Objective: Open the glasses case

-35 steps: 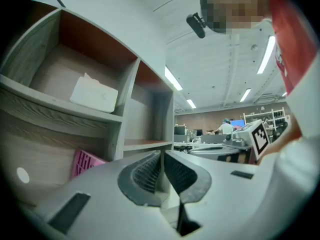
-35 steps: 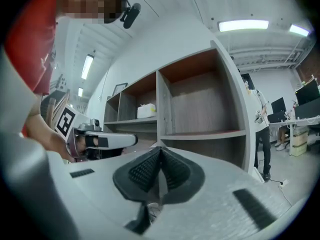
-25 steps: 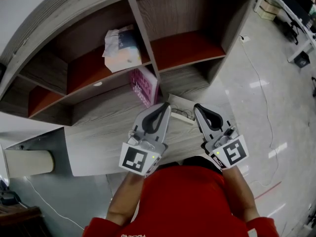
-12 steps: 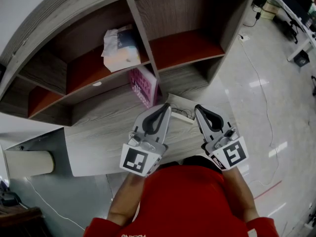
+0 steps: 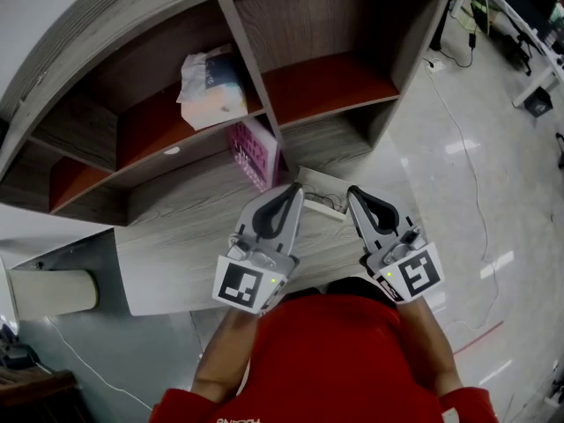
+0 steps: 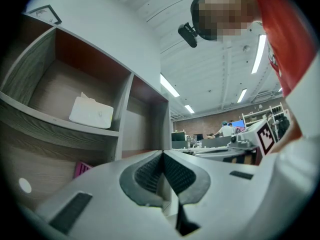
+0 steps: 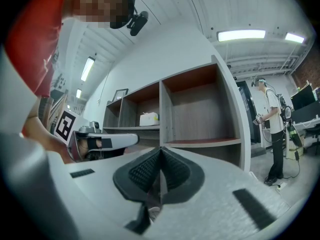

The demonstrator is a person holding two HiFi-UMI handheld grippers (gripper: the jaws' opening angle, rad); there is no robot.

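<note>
Neither gripper has moved since the earlier frame. Left gripper [image 5: 295, 189] and right gripper [image 5: 352, 190]: jaws fully closed, holding nothing. The pale flat rectangular glasses case [image 5: 322, 197] lies on the grey wood-grain desk [image 5: 176, 236], just beyond both jaw tips and between them.

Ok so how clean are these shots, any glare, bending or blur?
Head view: sharp, but the wide lens bows the shelf unit, and light streaks glare on the glossy floor. Left gripper view: dark rounded corners, bright ceiling light strips, the near foreground slightly soft. Right gripper view: the same dark surround, a light panel nearly blown out, shelf edges curved.
</note>
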